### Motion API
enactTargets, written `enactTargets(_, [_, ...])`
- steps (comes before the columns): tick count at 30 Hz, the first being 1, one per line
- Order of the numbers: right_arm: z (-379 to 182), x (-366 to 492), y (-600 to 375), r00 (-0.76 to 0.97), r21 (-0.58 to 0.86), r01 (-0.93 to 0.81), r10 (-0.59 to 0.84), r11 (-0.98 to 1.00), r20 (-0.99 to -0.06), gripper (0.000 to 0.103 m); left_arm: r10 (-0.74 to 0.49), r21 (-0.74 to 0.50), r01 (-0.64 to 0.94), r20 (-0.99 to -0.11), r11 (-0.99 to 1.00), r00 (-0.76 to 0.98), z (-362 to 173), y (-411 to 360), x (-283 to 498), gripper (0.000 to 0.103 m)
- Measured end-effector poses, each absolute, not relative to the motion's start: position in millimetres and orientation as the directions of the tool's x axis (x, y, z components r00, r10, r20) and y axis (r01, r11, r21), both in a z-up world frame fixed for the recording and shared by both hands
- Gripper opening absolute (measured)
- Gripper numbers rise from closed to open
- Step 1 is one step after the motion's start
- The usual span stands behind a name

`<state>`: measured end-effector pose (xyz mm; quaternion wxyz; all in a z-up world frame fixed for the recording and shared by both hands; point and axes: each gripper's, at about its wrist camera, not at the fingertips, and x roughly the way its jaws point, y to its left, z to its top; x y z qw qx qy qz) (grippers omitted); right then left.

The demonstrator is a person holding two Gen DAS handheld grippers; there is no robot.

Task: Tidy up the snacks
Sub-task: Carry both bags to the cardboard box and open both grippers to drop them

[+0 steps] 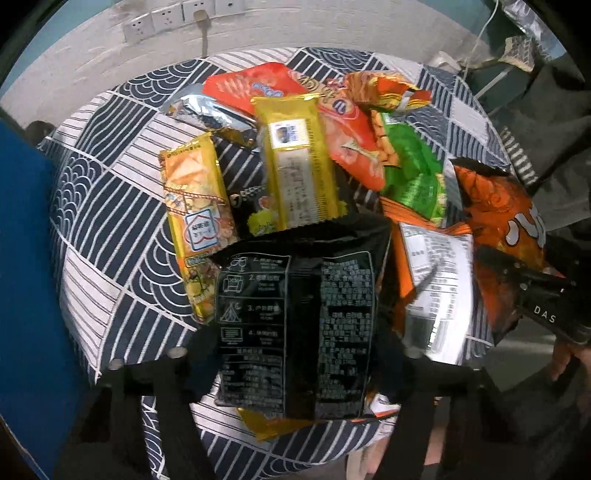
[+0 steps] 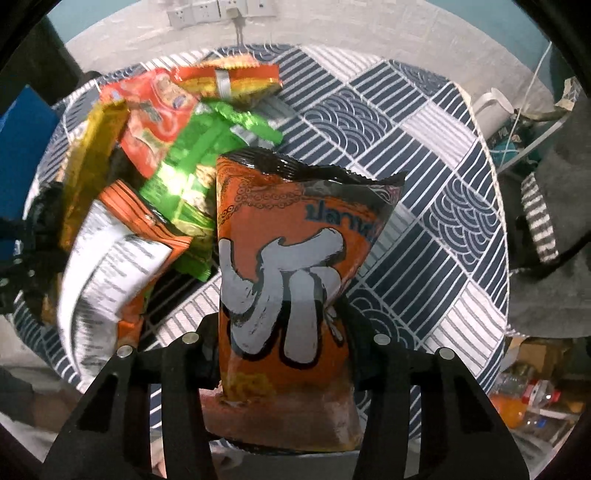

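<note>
My left gripper is shut on a black snack bag with white print, held above the round table. My right gripper is shut on an orange snack bag with a white figure and a black top edge; this bag also shows at the right of the left wrist view. A pile of snacks lies on the table: two yellow packs, a red-orange bag, a green bag and an orange-and-white pack, which also shows in the right wrist view.
The round table has a navy-and-white patterned cloth. A white wall with sockets is behind it. A blue panel stands at the left. A white jug and clutter, including bottles, lie to the right.
</note>
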<state>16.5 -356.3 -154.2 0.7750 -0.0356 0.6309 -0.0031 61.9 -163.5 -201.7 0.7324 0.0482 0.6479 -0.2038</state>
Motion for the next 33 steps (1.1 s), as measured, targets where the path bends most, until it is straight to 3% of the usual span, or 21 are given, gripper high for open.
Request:
enactTargets(10, [-132, 19, -335, 0.282, -0.084, -0.094, -0.055, 0.992, -0.958, 0.048, -0.227, -0.141, 0.403, -0.959, 0.904, 0.173, -173, -152, 54, 0.058])
enactTargets(33, [-69, 25, -266, 0.396, -0.061, -0.253, 0.046, 0.966, -0.917, 0.048, -0.140, -0.002, 0.317, -0.901, 0.948, 0.411, -90, -79, 43, 0.058])
